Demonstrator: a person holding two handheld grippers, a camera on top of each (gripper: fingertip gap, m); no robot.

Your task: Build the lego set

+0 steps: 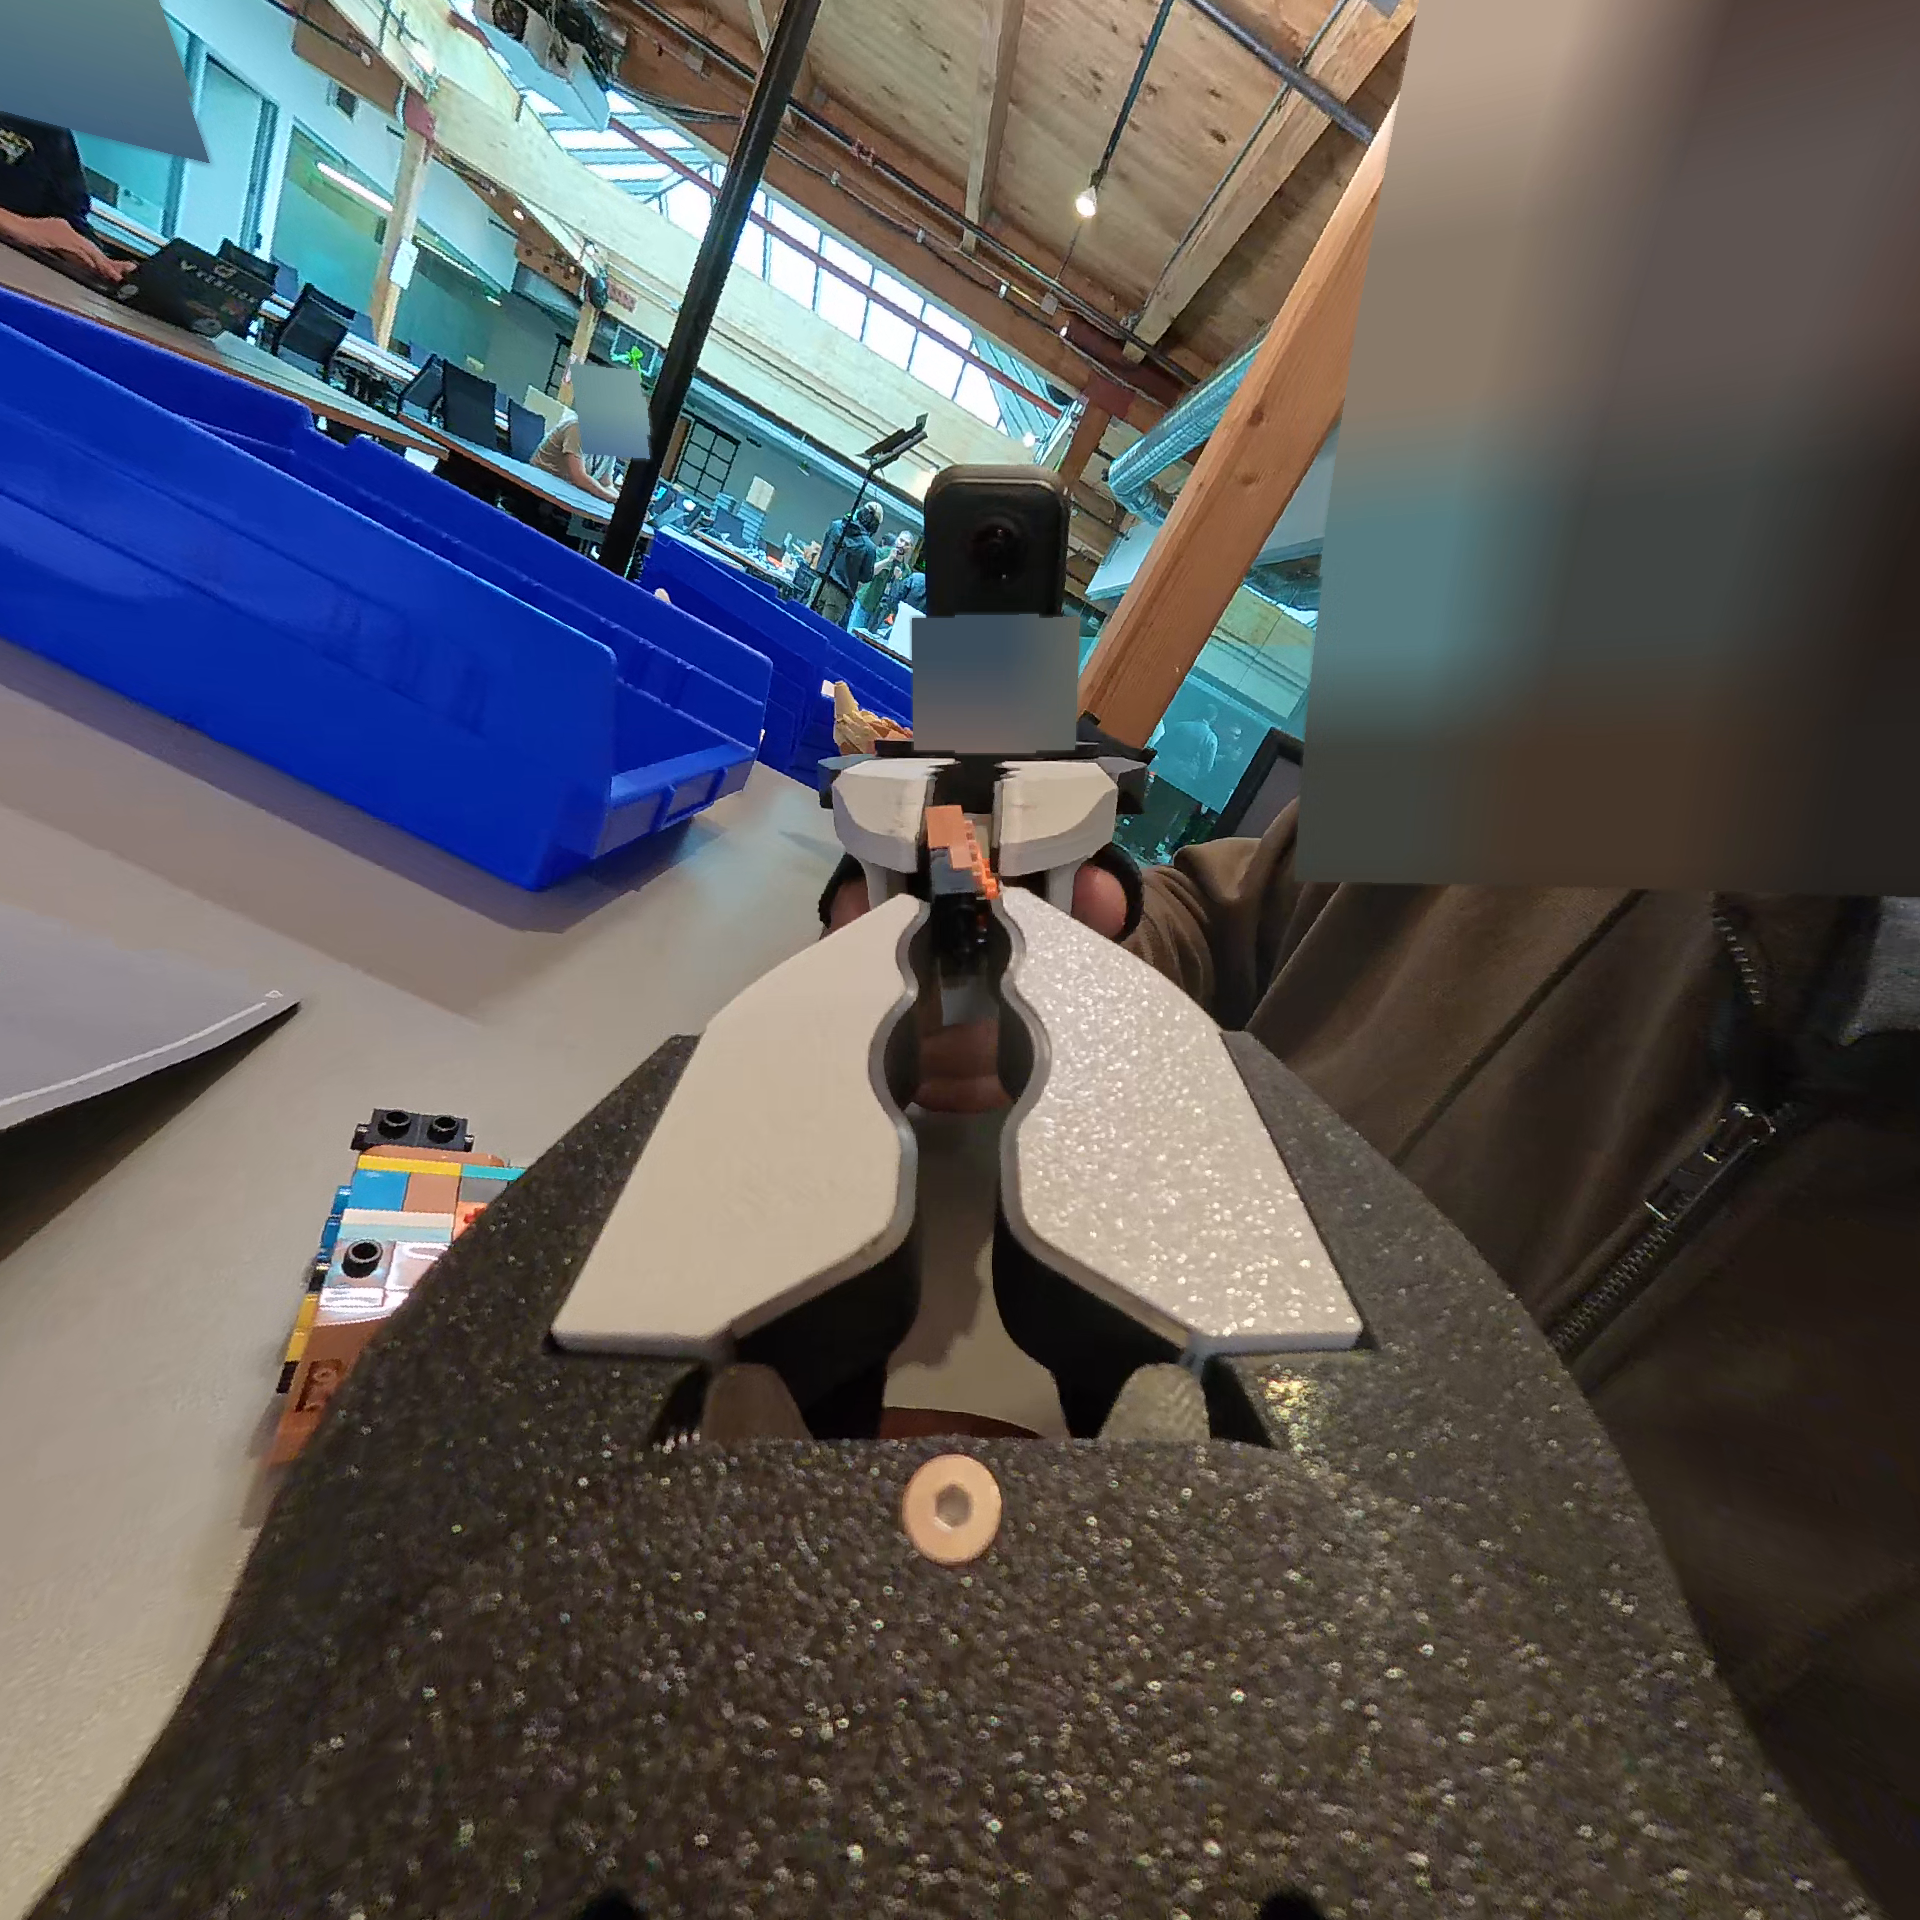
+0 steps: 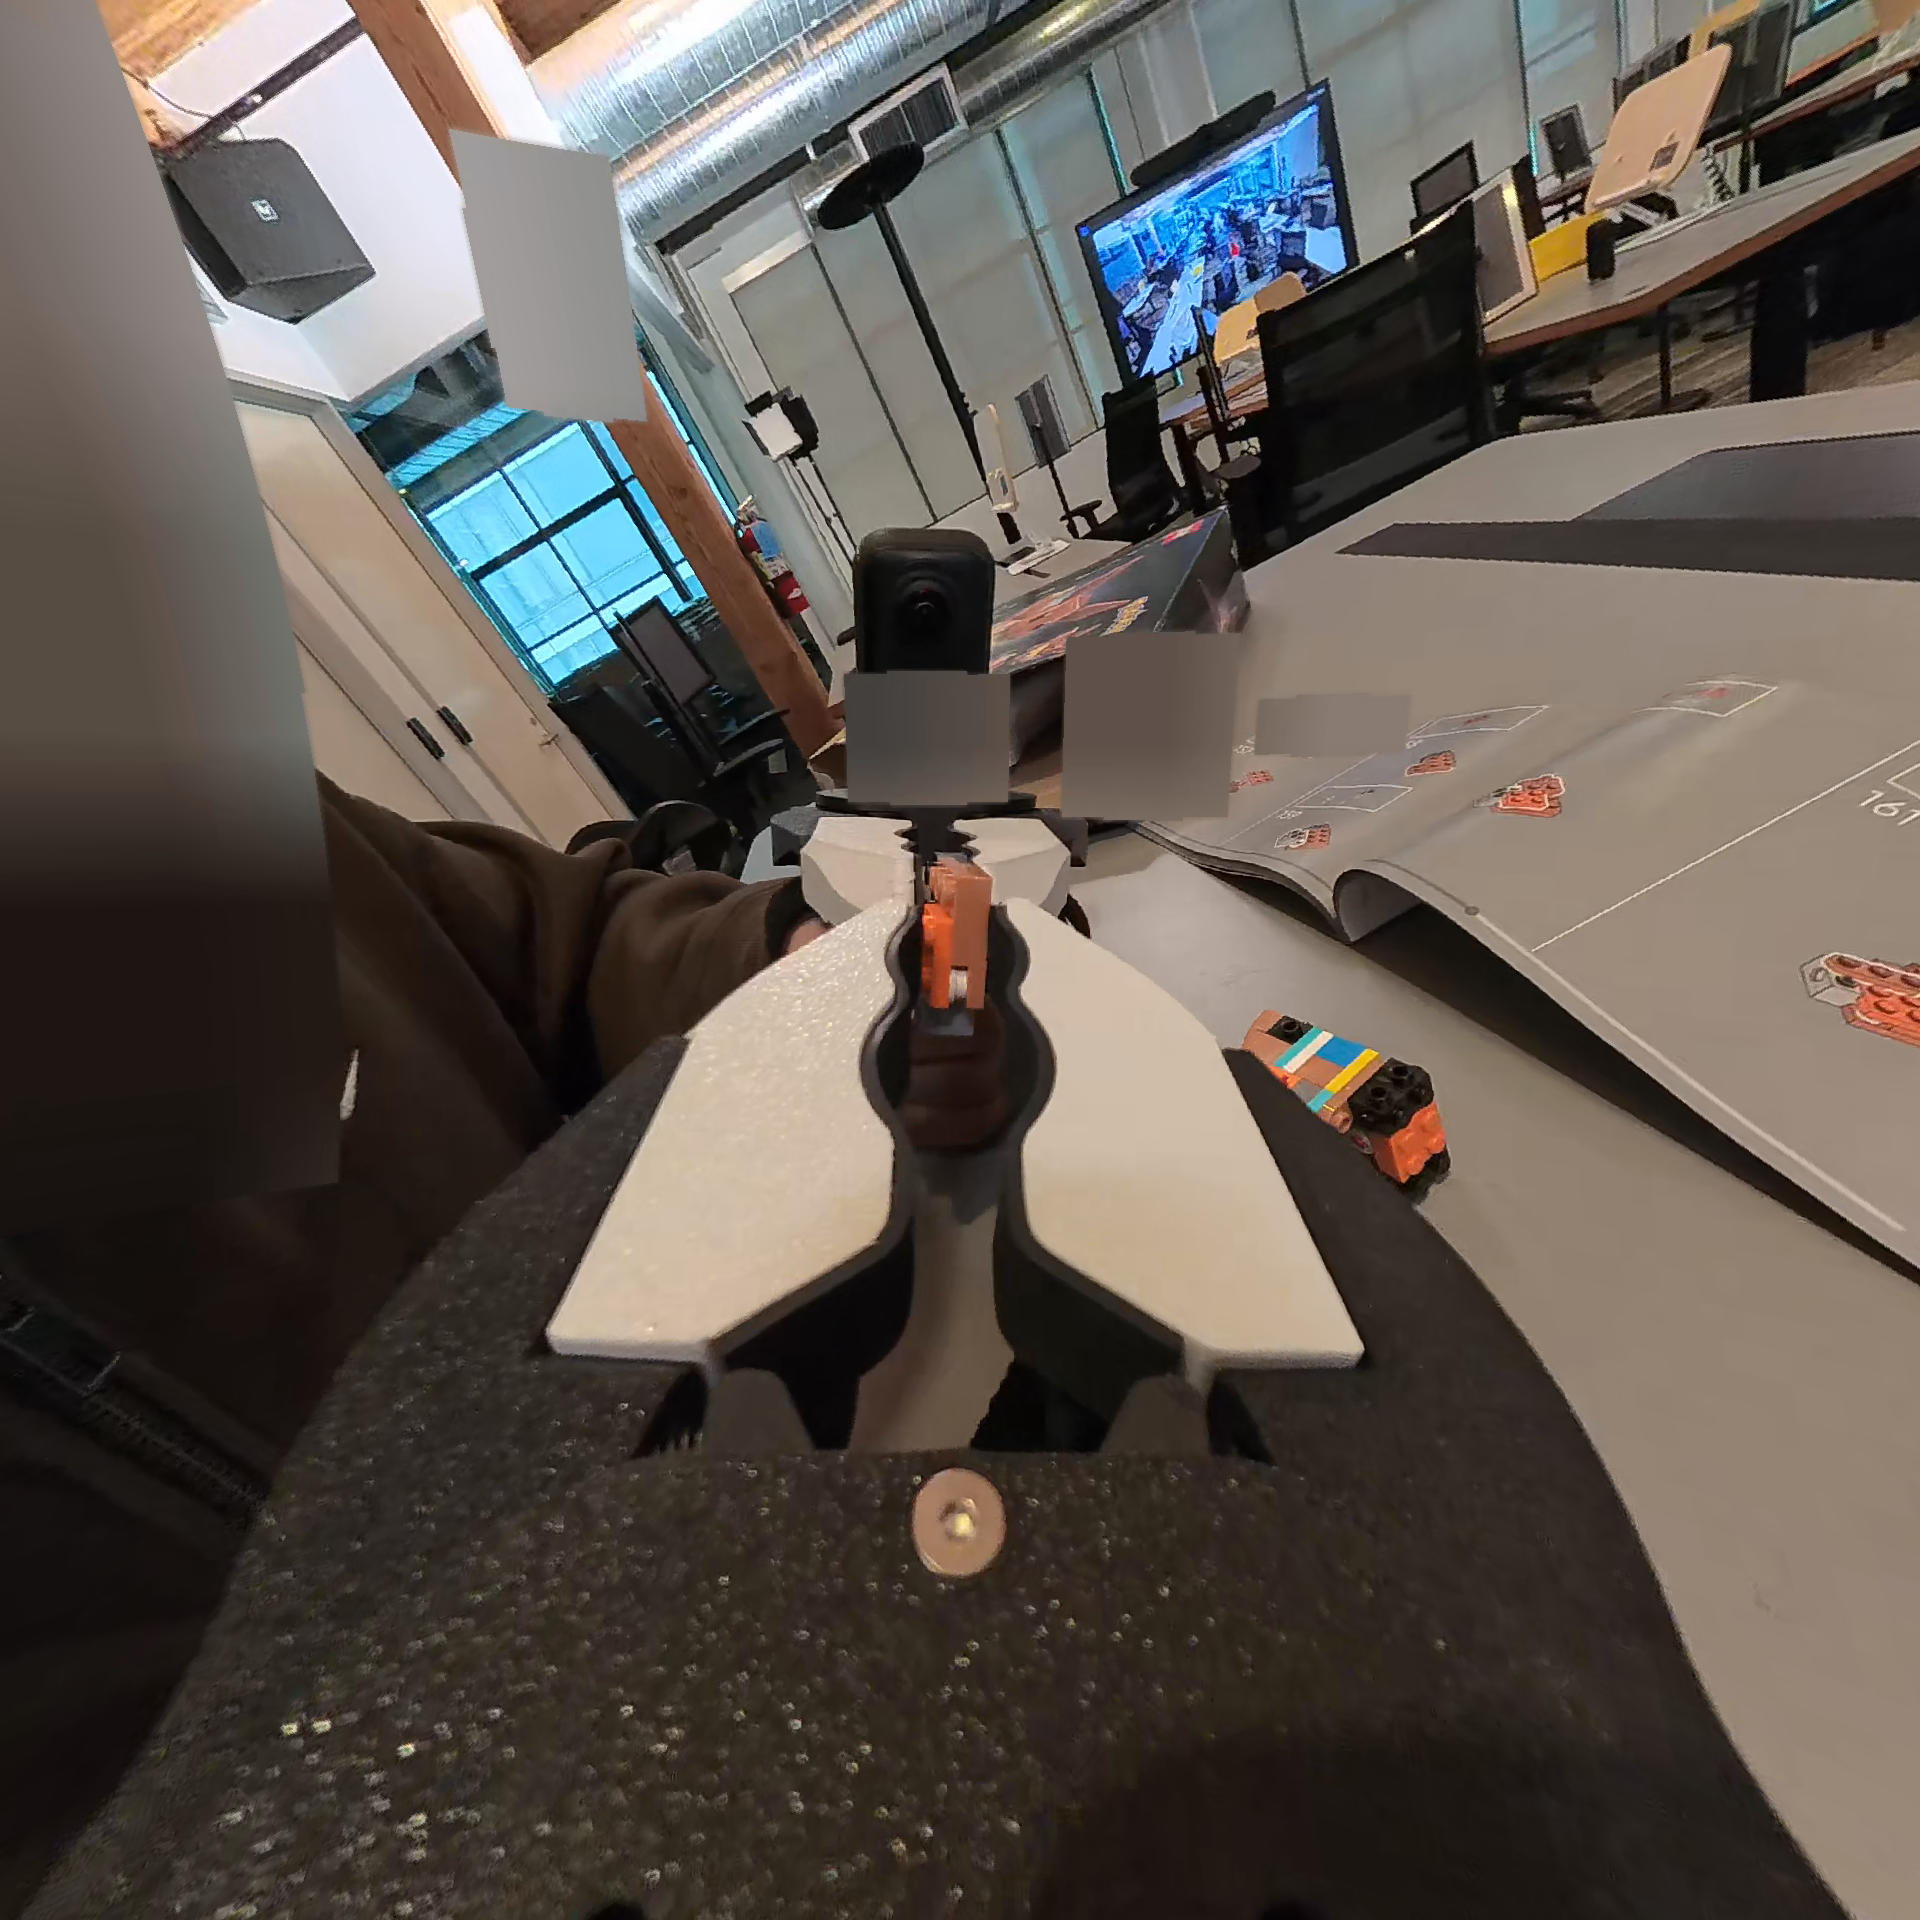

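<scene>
Above the grey table (image 1: 187,1174), the two grippers face each other tip to tip, both clenched on one small lego piece (image 1: 958,914) of orange, grey and black bricks held between them. In the left wrist view the left gripper (image 1: 958,966) pinches the near end of that piece, and the right gripper (image 1: 971,821) closes on its far end, a camera rising above it. In the right wrist view the right gripper (image 2: 954,977) grips the piece (image 2: 954,951) likewise, with the left gripper (image 2: 940,868) meeting it from the far side. A larger lego assembly (image 1: 390,1236) of tan, blue, yellow and black bricks lies on the table low and left of the left gripper, partly hidden by its dark body; the right wrist view shows it (image 2: 1351,1091) just right of the fingers. An open instruction booklet (image 2: 1621,862) spreads over the table to the right, near the assembly, with a dark box (image 2: 1122,603) farther off. Blue bins (image 1: 343,623) stand in a row at the far left. The person's brown sleeve (image 2: 520,935) fills the side between the grippers
</scene>
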